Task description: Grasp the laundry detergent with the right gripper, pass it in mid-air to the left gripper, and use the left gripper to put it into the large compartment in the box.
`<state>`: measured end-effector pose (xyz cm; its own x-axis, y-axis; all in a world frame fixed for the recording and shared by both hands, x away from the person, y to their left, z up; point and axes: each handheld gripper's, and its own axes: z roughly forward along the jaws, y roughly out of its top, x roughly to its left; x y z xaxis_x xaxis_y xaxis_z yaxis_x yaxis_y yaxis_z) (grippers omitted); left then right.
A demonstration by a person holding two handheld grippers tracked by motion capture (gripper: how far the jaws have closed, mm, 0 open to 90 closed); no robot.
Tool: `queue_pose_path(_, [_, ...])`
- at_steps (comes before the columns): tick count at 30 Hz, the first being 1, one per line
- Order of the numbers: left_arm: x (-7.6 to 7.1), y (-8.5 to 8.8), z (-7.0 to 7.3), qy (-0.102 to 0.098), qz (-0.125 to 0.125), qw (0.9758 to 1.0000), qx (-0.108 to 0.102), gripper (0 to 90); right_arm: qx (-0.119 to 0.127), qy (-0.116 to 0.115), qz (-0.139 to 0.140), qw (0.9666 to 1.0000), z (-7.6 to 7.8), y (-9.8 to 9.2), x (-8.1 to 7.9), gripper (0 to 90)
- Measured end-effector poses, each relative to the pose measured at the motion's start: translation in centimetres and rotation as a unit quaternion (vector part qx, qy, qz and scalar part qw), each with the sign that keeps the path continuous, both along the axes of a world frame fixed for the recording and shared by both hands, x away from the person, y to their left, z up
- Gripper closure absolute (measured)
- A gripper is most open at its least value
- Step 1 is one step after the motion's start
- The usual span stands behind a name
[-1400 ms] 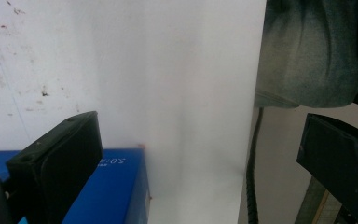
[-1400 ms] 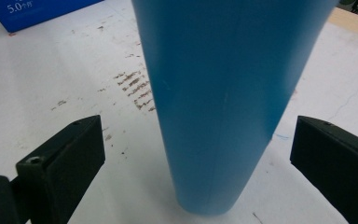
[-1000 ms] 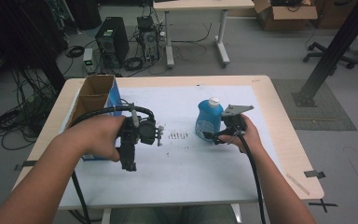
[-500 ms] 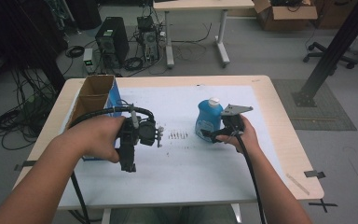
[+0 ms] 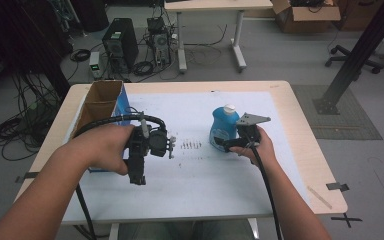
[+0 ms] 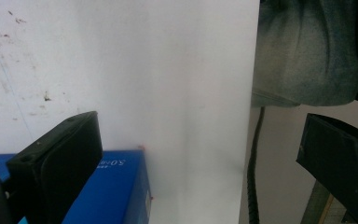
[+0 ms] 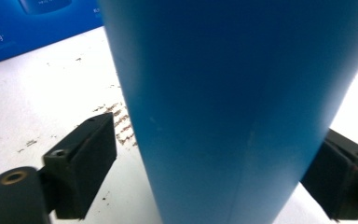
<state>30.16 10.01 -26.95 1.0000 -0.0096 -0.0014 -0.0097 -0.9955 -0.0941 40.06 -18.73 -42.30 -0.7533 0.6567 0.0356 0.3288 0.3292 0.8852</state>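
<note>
Right gripper view: the blue bottle point(image 7: 233, 107) stands between the jaws of the right gripper point(image 7: 214, 177). The jaws have just been closing. The right pad appears to meet the bottle; a sliver of table shows at the left pad, so a full clamp is not confirmed.

Step in hand, by judgement: taking hold of the bottle. The next move calls for finishing the squeeze low on the body before lifting, keeping it upright.

In the high view the bottle point(image 5: 223, 127) stands right of centre on the white sheet point(image 5: 200, 180), white cap up. The left gripper point(image 5: 139, 177) hangs with jaws wide, holding nothing, beside the open cardboard box point(image 5: 100, 102) at the left edge.

Beyond the table: a computer tower point(image 5: 120, 45), cables, a second desk point(image 5: 215, 6).
</note>
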Motion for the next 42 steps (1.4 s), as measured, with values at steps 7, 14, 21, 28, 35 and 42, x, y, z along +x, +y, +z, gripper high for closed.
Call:
queue_pose_path(7, [0.04,-0.05,-0.04,0.000,0.000,1.0000,0.002,0.3,0.002,-0.005,-0.007,1.0000,-0.21,0.09,-0.03,17.0])
queue_pose_path(14, [0.06,-0.02,-0.16,0.002,-0.001,1.0000,0.002,0.4,0.008,-0.011,-0.009,0.9999,-0.16,0.08,-0.07,20.9])
queue_pose_path(21, [0.02,0.14,-0.18,0.002,0.003,1.0000,0.001,0.4,0.008,-0.013,-0.012,0.9998,-0.27,0.27,-0.02,24.7])
queue_pose_path(28, [0.07,0.18,-0.41,0.002,0.002,1.0000,-0.001,0.4,0.005,-0.018,-0.013,0.9997,-0.34,0.59,-0.08,35.5])
queue_pose_path(35, [0.19,0.21,-0.52,0.003,0.003,1.0000,0.000,0.4,0.002,-0.029,-0.014,0.9995,-0.43,0.45,0.04,43.9])
queue_pose_path(42, [0.28,0.00,-0.46,0.001,0.003,1.0000,0.000,0.3,0.001,-0.032,0.000,0.9995,-0.40,0.30,0.16,45.6])
